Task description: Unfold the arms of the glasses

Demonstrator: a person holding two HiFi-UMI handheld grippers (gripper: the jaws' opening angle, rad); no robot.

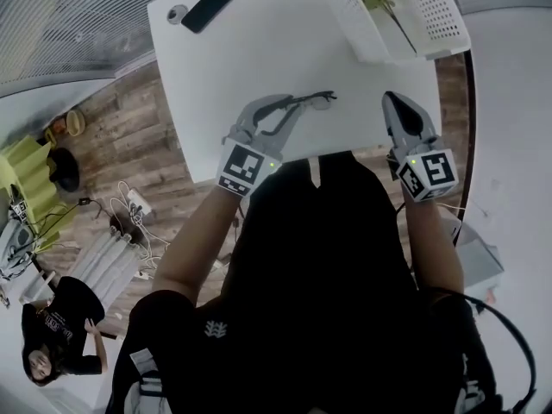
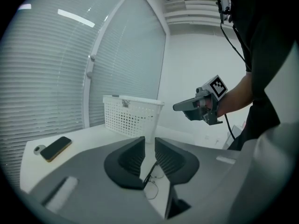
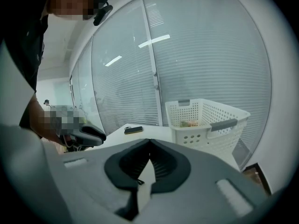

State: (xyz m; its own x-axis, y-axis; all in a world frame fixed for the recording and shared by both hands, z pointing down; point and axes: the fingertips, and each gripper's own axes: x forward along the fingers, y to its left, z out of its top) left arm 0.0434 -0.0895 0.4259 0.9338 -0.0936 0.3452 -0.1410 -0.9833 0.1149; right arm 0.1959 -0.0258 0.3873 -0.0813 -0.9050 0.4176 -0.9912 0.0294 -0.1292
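Thin black glasses lie on the white table near its front edge. My left gripper reaches over their left end. In the left gripper view its jaws stand a little apart, and one glasses arm and a wire-rimmed lens show on the table below the gap; the pads do not press on them. My right gripper hovers to the right of the glasses, apart from them. Its jaw tips meet with nothing between them. Each gripper appears in the other's view: right, left.
A white perforated basket with flowers in it stands at the table's far right corner. A black phone and a small round object lie at the far left. Wooden floor, cables and a seated person are at the left.
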